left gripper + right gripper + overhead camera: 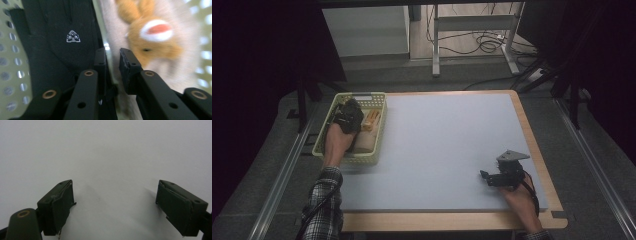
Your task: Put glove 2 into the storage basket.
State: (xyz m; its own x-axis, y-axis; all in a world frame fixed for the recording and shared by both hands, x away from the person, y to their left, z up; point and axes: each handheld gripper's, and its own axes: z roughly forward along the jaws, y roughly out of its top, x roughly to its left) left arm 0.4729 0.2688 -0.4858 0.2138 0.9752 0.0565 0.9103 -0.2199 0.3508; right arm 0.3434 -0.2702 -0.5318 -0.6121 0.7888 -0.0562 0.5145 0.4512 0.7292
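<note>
My left gripper reaches down into a pale yellow perforated basket at the table's far left. In the left gripper view its jaws stand almost together with only a narrow slit between the pads, and I see nothing clearly pinched there. A black glove with a small white logo lies just left of the jaws. An orange and tan plush toy lies to their right, also seen in the basket. My right gripper rests on the mat at the near right, its jaws wide open over bare surface.
A light grey mat covers the wooden table, whose rim shows on the right. The basket's holed wall closes in beside the glove. Desk legs and cables stand on the floor beyond the table.
</note>
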